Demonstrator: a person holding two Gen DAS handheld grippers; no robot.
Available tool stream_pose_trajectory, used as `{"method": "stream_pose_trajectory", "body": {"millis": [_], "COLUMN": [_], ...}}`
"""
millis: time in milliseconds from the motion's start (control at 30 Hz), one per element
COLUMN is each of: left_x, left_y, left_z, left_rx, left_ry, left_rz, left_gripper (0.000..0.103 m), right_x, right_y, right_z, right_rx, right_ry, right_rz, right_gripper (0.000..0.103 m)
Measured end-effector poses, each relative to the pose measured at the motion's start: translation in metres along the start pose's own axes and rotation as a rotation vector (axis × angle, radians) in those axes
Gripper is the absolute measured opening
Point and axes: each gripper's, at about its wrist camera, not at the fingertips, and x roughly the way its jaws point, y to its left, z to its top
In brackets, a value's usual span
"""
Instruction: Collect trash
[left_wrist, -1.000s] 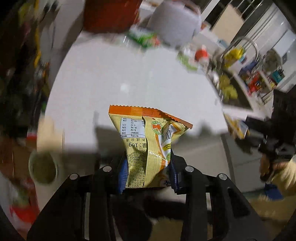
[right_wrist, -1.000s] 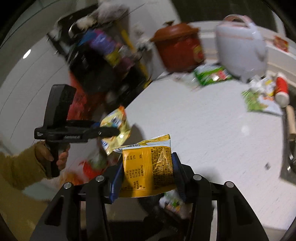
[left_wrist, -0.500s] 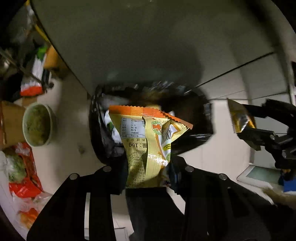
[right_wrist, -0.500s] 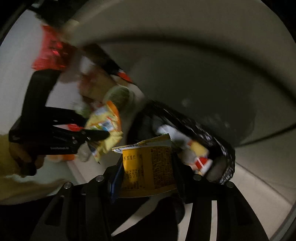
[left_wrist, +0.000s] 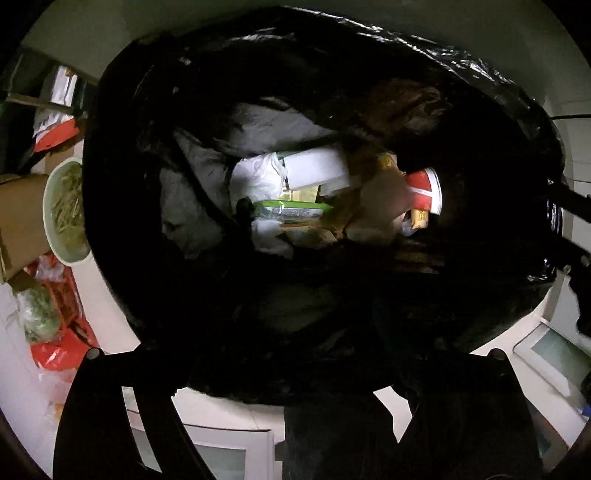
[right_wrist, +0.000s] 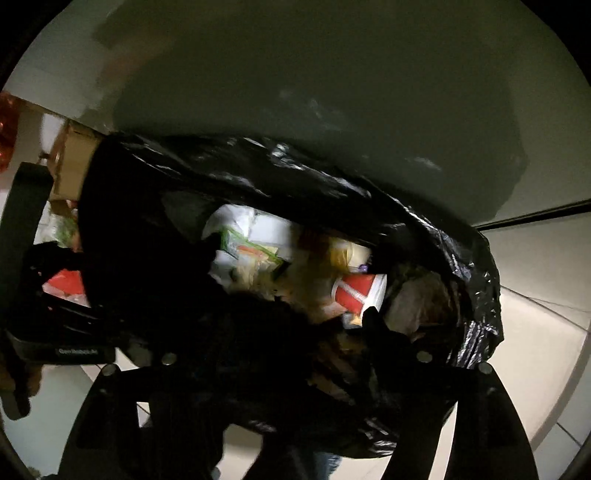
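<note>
Grippers are both hanging over the black trash bag (left_wrist: 147, 110), left gripper (left_wrist: 295, 354) and right gripper (right_wrist: 295, 369) jaws just opening wide, nothing pinched between them

glossy crinkled black plastic bin bag (left_wrist: 480, 77); matt pale floor tiles (right_wrist: 535, 332)

Both grippers point almost straight down. The left gripper (left_wrist: 295, 369) has just been opening, its jaws wide with nothing between them. The right gripper (right_wrist: 295, 373), likewise just opening, stands spread and empty at six o'clock.
</note>
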Motion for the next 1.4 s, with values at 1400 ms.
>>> {"method": "stream_pose_trajectory", "body": {"millis": [1400], "left_x": [-0.582], "left_y": [-0.068], "left_z": [-0.050], "left_rx": [-0.103], "left_ry": [-1.165], "left_rz": [0.046], "left_gripper": [0.084], "right_x": [-0.585], "right_y": [0.040], "right_z": [0.024], "right_rx": [0.100], "right_ry": [-1.018], "right_rz": [-0.174], "right_gripper": [0.098]}}
